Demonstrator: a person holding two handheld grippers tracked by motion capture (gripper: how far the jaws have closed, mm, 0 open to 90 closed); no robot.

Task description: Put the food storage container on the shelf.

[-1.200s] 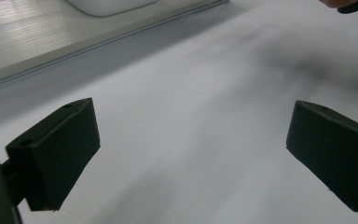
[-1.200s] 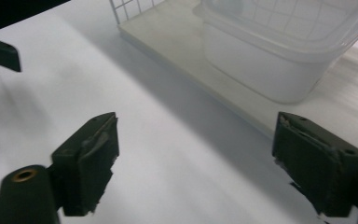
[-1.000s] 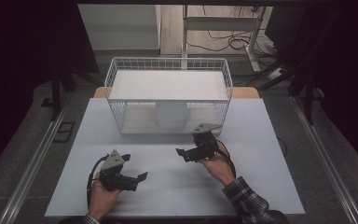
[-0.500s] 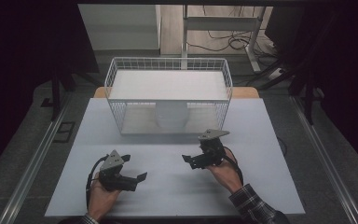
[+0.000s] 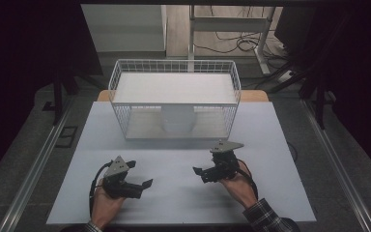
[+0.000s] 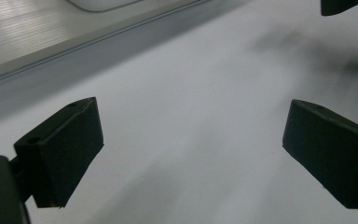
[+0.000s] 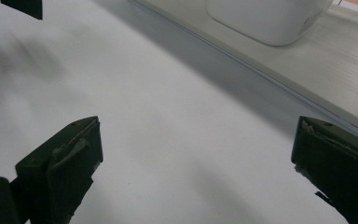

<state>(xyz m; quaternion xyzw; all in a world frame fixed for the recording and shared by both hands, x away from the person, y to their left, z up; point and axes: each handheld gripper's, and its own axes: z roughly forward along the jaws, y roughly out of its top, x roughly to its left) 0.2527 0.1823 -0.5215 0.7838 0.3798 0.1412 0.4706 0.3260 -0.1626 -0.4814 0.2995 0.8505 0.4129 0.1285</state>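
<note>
On the white table (image 5: 174, 198) in the high view, your left gripper (image 5: 140, 176) and right gripper (image 5: 200, 174) sit low and well apart, tips facing each other, both released and empty. Beyond them stands the wire basket (image 5: 118, 121) with a white container (image 5: 177, 119) inside, nearer your right gripper. In the left gripper view, your jaws are spread wide over bare table, the container (image 6: 102, 3) at the top edge. In the right gripper view, your jaws gape too, the container (image 7: 265, 18) ahead behind the basket's base.
</note>
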